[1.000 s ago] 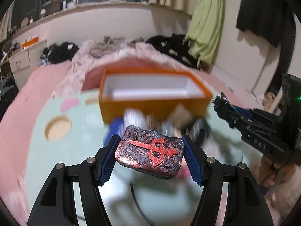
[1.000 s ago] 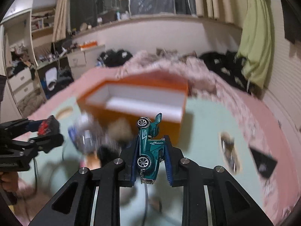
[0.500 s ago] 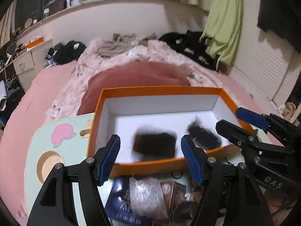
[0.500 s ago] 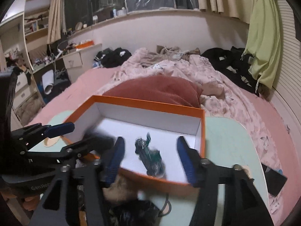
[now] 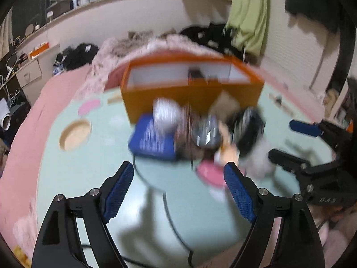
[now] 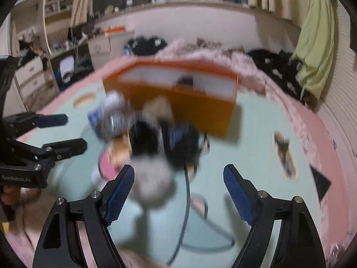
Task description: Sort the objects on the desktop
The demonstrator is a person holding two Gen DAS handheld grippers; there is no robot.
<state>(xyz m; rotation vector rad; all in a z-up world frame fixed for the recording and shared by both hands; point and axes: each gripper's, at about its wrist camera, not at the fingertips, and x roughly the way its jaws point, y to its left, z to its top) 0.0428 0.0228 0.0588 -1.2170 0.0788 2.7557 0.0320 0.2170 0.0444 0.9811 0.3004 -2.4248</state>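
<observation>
An orange box (image 5: 191, 93) with a white inside stands at the back of the pale green table (image 5: 89, 167); it also shows in the right wrist view (image 6: 178, 98). A dark item (image 5: 195, 73) lies inside it. A blurred pile lies in front of the box: a blue packet (image 5: 154, 140), a wrapped white object (image 5: 166, 114), a black object (image 5: 247, 129) and a pink item (image 5: 209, 172). My left gripper (image 5: 178, 192) is open and empty above the table, short of the pile. My right gripper (image 6: 178, 189) is open and empty near a grey fuzzy object (image 6: 151, 178).
A black cable (image 5: 156, 192) curls over the table front and shows in the right wrist view (image 6: 187, 201). A round wooden inset (image 5: 74, 134) sits at the table's left. A small object (image 6: 285, 154) and a black card (image 6: 321, 183) lie to the right. A pink bed surrounds the table.
Both grippers let go of the red-marked tin and the teal toy car into the box, then pulled back and down. They are now open and empty in front of the pile.
</observation>
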